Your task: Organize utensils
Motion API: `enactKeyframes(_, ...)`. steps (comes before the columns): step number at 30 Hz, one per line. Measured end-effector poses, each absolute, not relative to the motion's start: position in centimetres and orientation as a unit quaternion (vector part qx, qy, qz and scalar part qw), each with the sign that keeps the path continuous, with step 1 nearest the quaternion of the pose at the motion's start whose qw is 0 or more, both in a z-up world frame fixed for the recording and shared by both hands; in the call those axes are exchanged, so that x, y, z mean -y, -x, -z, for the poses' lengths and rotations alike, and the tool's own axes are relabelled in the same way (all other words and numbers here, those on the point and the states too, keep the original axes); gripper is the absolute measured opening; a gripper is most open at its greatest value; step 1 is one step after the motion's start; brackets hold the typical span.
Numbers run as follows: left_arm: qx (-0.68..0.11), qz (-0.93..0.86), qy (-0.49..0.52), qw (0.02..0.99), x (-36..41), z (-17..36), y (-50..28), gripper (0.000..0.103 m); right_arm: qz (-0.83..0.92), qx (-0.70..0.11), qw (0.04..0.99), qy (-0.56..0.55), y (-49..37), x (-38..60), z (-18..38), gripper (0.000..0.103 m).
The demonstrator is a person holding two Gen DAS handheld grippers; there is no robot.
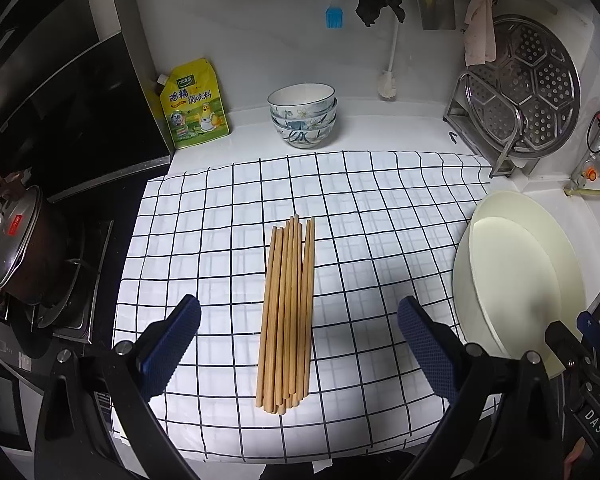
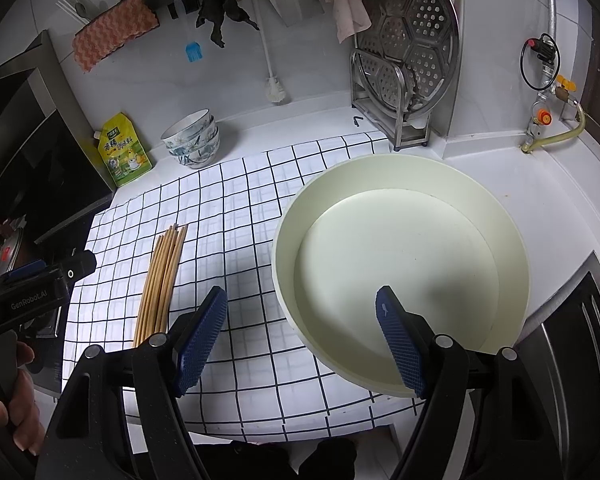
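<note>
Chopsticks are seen from the left wrist view lying bundled on the checked cloth over the table, between the wide-apart jaws of the left gripper. If only some are clamped, the loose rest could be scattered or rolled off the near edge.

From the right wrist view, the right gripper is held with jaws apart at the near rim of the empty basin, beside the chopsticks; the basin could be knocked.

Left gripper and right gripper hover with fingers spread.
</note>
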State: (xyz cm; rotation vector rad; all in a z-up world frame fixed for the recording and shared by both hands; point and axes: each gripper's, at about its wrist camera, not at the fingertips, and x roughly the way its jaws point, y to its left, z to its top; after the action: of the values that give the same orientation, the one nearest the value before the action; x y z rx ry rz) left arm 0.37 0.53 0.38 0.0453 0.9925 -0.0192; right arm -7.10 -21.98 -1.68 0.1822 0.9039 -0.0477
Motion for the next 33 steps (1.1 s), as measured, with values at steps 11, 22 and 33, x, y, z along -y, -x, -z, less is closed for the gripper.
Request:
enactKeyframes(11, -0.476, 0.011, -0.023, 0.879, -0.54, -0.59, -0.18, 0.097, 0.023, -0.435, 0.896, -0.088, 7.41, 21.98, 1.67, 0.073)
enactKeyframes(22, -0.470, 0.011, -0.023, 0.882, -0.59, -0.80, 0.28, 0.097, 0.023, -0.434, 0.896, -0.088, 7.25, 21.67, 1.30, 0.073)
enactKeyframes(33, -0.468, 0.010, -0.023, 0.883, -0.67, -0.84, 0.39, 0.097, 0.022, -0.433, 0.897, -0.088, 7.35, 21.53, 1.50, 0.073)
